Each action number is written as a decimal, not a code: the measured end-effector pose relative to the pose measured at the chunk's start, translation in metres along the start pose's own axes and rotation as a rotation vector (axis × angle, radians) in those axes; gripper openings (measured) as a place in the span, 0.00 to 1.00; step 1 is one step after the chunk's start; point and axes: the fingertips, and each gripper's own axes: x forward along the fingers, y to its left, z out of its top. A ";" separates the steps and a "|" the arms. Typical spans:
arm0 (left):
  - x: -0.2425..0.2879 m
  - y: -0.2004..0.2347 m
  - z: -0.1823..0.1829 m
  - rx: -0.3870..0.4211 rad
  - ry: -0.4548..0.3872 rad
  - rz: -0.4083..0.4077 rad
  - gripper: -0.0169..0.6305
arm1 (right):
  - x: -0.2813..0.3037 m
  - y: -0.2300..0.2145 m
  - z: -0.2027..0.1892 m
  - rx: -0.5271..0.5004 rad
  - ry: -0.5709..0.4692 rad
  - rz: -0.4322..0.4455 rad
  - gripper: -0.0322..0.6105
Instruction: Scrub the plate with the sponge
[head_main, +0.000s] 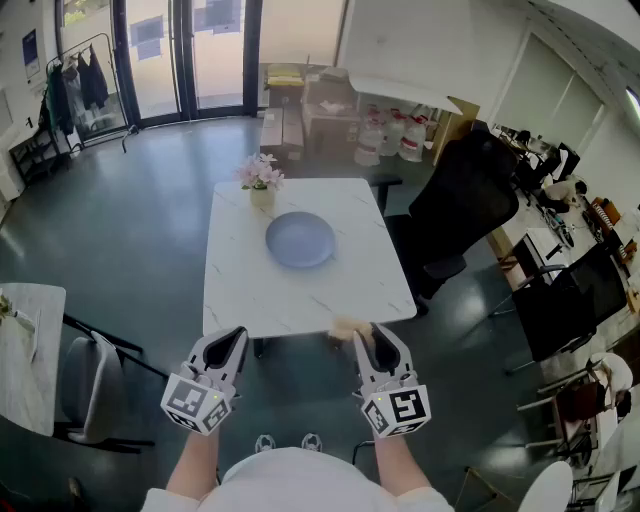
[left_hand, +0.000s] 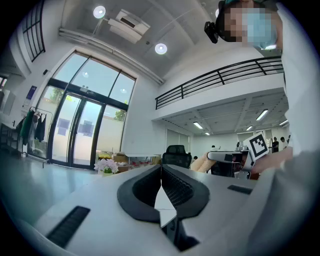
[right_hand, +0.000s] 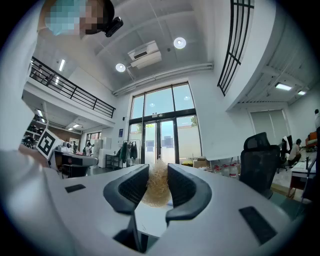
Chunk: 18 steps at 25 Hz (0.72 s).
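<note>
Since both tools are held level in front of the person, at the near edge of the work surface, no scrubbing is under way; I judge this a carry toward the dish. The left tongs (left_hand: 161, 172) are pressed fully together with nothing between them, probably free to steady the dish. The right tongs (right_hand: 157, 186) stand partly apart, clamped on the sponge (right_hand: 157, 190), a pale fibrous pad squeezed between the ribbed faces. Beyond them the tabletop (head_main: 345, 290) carries the plate (head_main: 300, 240), flat near its middle and well apart from the sponge. Farther back, a small pot of flowers (head_main: 260, 180) stands near the plate.
</note>
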 end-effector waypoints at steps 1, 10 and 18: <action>0.000 -0.001 -0.001 -0.003 0.000 -0.002 0.08 | -0.001 -0.001 0.000 0.003 -0.002 0.001 0.25; 0.006 -0.009 -0.007 -0.033 0.002 0.005 0.08 | -0.006 -0.004 0.000 0.051 -0.018 0.044 0.25; 0.016 -0.021 -0.017 -0.046 0.014 0.053 0.08 | -0.012 -0.025 -0.010 0.078 -0.017 0.077 0.25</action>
